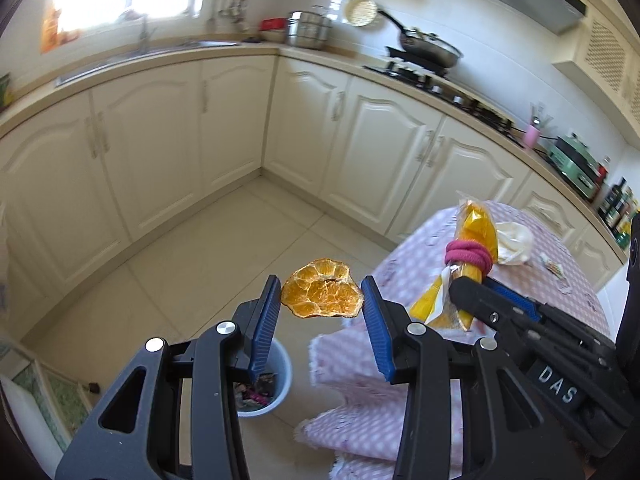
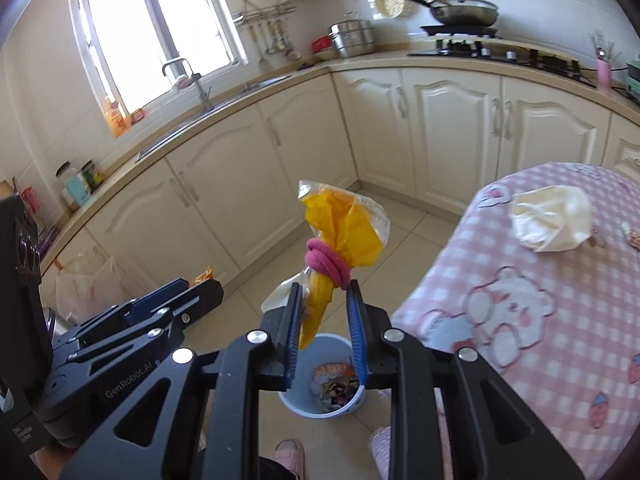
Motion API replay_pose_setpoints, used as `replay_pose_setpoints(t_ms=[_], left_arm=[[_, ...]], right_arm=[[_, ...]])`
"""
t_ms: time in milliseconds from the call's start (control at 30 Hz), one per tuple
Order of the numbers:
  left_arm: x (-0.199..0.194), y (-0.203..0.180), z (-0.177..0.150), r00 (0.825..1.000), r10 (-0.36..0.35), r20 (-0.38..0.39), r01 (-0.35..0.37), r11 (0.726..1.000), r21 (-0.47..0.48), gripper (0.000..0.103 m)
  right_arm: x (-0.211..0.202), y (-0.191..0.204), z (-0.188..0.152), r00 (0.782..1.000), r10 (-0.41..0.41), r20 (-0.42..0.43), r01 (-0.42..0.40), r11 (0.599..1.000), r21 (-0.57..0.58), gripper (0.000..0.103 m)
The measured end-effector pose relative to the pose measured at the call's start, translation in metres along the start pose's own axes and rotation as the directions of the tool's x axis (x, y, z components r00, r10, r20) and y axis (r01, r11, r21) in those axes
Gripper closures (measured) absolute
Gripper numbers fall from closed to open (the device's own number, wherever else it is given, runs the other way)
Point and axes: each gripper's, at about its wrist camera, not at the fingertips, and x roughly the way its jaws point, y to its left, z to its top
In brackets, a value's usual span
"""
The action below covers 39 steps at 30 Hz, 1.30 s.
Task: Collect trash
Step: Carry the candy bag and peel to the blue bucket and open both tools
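My left gripper is shut on an orange peel, held flat between its blue pads above the floor. A light blue trash bin with wrappers inside stands on the floor below it. My right gripper is shut on a yellow plastic bag tied with a pink hair band, held upright over the bin. The bag also shows in the left wrist view. A crumpled white tissue lies on the pink checked tablecloth.
The table with the pink cloth stands to the right of the bin. Cream cabinets line the walls, with a sink and a stove with a pan. A small wrapper lies on the table. A pink slipper is near the bin.
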Motion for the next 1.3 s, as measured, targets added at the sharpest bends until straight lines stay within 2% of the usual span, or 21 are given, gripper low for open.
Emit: replay_pose_setpoints(t_ms=[167,400,533,633,1000,1167,1300], left_arm=[[0.014,0.03,-0.002,0.999,0.035,-0.028,-0.036,0.998,-0.051,0.064],[0.035,0.056,-0.002,0.997,0.044,-0.056,-0.049,0.993,-0.104,0.063],[0.043,0.061,-0.001,0.998,0.036,-0.056,-0.043,0.991,-0.129,0.047],[0.048,0.061,-0.001,0.997,0.042,-0.062,-0.049,0.991,-0.127,0.043],[0.052,0.076,-0.008,0.993,0.082,-0.079,-0.094,0.983,-0.156,0.04],[0.046,0.089,-0.009,0.993,0.101,-0.064,-0.112,0.976,-0.189,0.04],[0.039,0.098,-0.007,0.992,0.12,-0.047,-0.127,0.967,-0.222,0.04]], right_arm=[[0.029,0.029,-0.01,0.998,0.034,-0.055,-0.036,0.999,-0.039,0.081],[0.064,0.042,-0.013,0.993,0.048,-0.105,-0.053,0.998,-0.042,0.081],[0.078,0.039,-0.012,0.991,0.053,-0.126,-0.057,0.998,-0.029,0.081],[0.085,0.037,-0.012,0.989,0.052,-0.136,-0.056,0.998,-0.024,0.081],[0.108,0.049,-0.015,0.983,0.064,-0.171,-0.071,0.997,-0.037,0.081],[0.117,0.06,-0.015,0.98,0.079,-0.18,-0.089,0.995,-0.047,0.081],[0.12,0.066,-0.009,0.982,0.089,-0.164,-0.098,0.994,-0.046,0.076]])
